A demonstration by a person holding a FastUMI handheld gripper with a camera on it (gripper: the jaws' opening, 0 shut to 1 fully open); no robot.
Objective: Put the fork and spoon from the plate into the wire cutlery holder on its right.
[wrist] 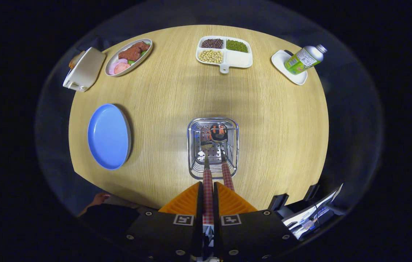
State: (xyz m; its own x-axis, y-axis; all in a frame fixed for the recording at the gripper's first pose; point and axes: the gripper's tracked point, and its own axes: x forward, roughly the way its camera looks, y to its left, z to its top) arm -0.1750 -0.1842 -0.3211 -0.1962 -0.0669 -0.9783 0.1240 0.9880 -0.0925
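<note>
Fingers (pixel 208 196) clamp a checked handle (pixel 208 189), apparently fork's, inside holder (pixel 213 147).

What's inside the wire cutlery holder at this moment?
Two red-checked utensils stand in the wire cutlery holder: one handle clamped by the gripper, one free beside. Which is fork or spoon is unclear.

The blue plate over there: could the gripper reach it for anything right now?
Probably not yet: the gripper is shut on a checked handle standing in the wire holder. The way to the blue plate looks free once it lets go.
</note>
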